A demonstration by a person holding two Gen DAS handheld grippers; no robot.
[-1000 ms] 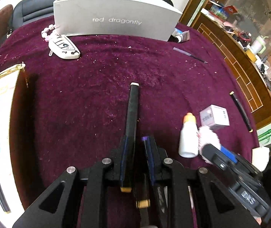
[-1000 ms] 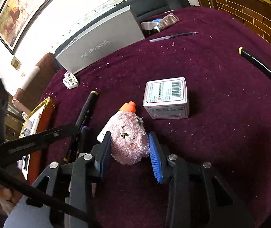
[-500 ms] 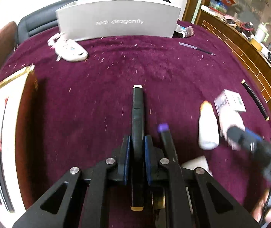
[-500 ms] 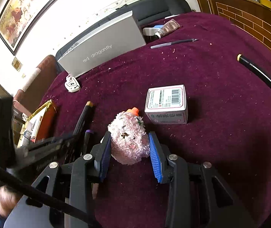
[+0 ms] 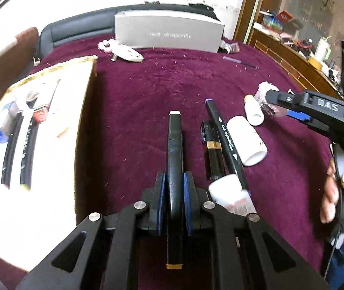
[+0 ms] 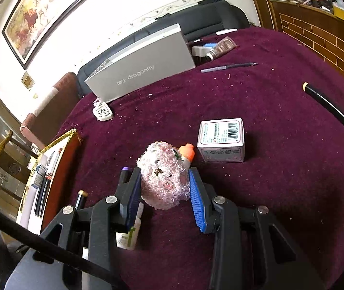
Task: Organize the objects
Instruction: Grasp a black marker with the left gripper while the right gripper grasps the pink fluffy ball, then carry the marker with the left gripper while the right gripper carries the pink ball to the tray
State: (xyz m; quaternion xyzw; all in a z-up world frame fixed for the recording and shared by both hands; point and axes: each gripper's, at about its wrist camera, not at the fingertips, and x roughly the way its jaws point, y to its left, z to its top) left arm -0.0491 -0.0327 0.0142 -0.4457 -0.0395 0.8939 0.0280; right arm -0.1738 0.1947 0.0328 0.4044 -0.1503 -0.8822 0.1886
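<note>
The left gripper (image 5: 174, 191) is clamped on a black marker (image 5: 175, 149) — its long axis in line with the fingers. The tray (image 5: 85, 111) lies to its left — nearer this hand. The right gripper (image 6: 166, 194) pinches a pink plush (image 6: 163, 181).

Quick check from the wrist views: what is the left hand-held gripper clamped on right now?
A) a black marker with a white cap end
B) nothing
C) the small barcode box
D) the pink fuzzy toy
A: in the left wrist view the left hand-held gripper has its blue pads pressed against the black marker, whose white cap end points away.
</note>
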